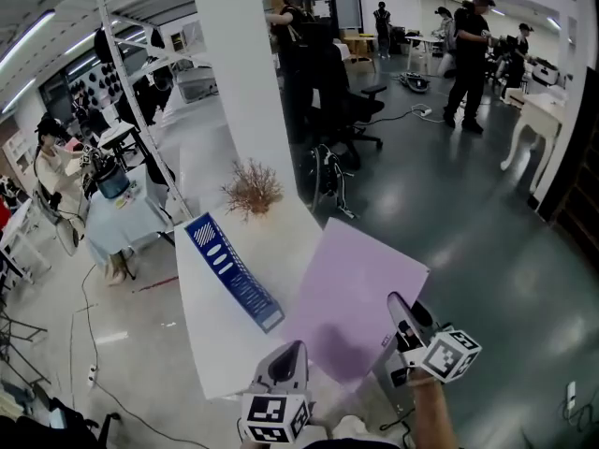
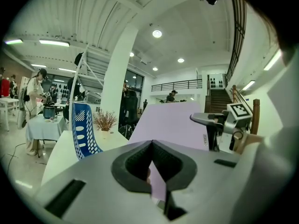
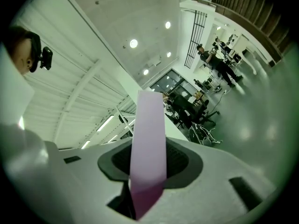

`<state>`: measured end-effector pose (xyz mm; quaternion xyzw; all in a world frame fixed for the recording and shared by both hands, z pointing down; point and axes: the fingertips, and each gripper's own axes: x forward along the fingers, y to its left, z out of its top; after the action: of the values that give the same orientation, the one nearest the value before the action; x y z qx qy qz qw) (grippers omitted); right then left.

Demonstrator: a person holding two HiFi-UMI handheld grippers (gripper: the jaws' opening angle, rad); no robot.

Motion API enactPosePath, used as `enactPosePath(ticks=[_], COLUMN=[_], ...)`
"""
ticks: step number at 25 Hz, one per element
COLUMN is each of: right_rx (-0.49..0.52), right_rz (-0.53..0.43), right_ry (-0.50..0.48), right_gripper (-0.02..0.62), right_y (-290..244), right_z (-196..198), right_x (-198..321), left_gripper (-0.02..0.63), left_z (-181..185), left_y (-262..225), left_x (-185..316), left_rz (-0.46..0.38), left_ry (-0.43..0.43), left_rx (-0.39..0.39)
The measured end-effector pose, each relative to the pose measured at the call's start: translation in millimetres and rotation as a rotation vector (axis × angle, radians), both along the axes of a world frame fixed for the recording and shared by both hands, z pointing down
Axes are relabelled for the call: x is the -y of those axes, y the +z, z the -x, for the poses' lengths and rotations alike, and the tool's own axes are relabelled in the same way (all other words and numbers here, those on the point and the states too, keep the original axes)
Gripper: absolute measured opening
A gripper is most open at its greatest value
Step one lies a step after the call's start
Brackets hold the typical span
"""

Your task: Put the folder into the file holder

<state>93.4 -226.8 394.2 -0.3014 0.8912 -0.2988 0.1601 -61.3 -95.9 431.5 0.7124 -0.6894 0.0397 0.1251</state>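
Observation:
A large lilac folder [image 1: 351,293] hangs over the right part of the white table [image 1: 211,344], reaching past its right edge. My left gripper [image 1: 288,352] is shut on its near left edge, and the sheet rises straight out of those jaws [image 2: 173,122]. On the folder's near right edge my right gripper [image 1: 401,311] is shut; the folder [image 3: 149,113] shows edge-on between its jaws. The blue perforated file holder [image 1: 229,269] lies tilted on the table left of the folder, and it also shows as a file holder [image 2: 83,132] in the left gripper view.
A dried twig plant [image 1: 253,188] stands at the table's far end by a white pillar [image 1: 239,73]. Office chairs [image 1: 360,110] and several people are farther back on the dark floor. Cables lie on the floor left of the table.

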Motion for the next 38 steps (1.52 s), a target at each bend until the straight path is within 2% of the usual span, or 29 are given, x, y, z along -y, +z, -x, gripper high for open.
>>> enactPosePath(ticks=[29,38], right_rx=[-0.067,-0.112], right_rz=[-0.186,-0.267], right_ry=[0.141,0.19], right_gripper=[0.147,0.147], right_y=[-60,-80], right_z=[89,115], right_x=[-60,-74], left_gripper=[0.005,0.005], left_z=[110,131], left_y=[4,3], left_x=[-54,-64], left_rz=[-0.024,-0.031], left_ry=[0.057,0.087], left_rx=[-0.031,-0.044])
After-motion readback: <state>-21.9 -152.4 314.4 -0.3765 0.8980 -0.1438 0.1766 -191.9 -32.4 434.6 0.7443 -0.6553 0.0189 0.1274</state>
